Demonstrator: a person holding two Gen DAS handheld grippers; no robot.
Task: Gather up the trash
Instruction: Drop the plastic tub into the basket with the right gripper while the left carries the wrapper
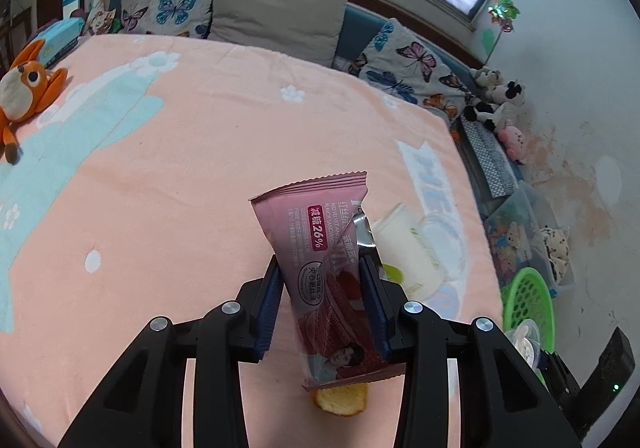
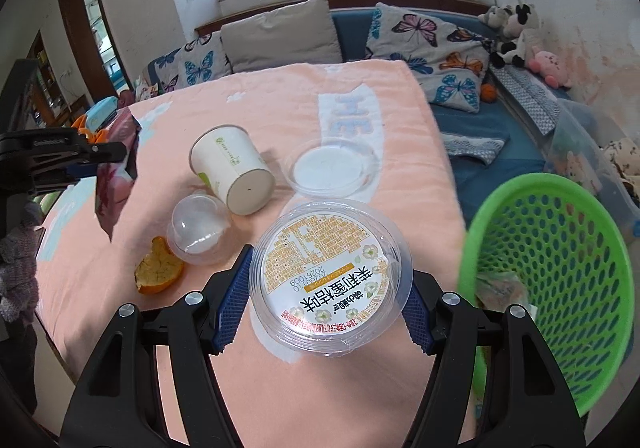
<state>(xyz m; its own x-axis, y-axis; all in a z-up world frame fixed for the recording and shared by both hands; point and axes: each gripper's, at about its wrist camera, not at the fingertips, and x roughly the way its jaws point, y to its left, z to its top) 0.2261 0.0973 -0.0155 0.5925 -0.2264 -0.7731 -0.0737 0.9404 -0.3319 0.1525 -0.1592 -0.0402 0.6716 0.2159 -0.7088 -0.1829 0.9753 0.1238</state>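
Trash lies scattered over a peach-pink blanket (image 2: 280,100) with pale blue and white patterns, spread on a bed. The left gripper (image 1: 320,304) clamps a pink foil snack wrapper (image 1: 316,248) between its blue pads, the wrapper standing upright and lifted clear of the blanket. Just beneath it, at the near edge, lies a piece of orange peel (image 1: 340,400). The right gripper (image 2: 324,296) has its blue pads pressed against both sides of a clear round plastic cup with a printed white and orange lid (image 2: 330,276), raised above the blanket.

Left of that cup, near the front, rests a clear plastic dome lid (image 2: 198,228), with the orange peel just to its left. Farther back, a white paper cup (image 2: 232,172) lies tipped on its side, its base facing the viewer. To its right sits a flat clear plastic lid (image 2: 332,168).

At the right, off the edge of the bed, a green perforated plastic basket (image 2: 568,248) stands close beside the held cup, with some crumpled trash inside. Butterfly-print pillows (image 2: 436,52) line the far side.
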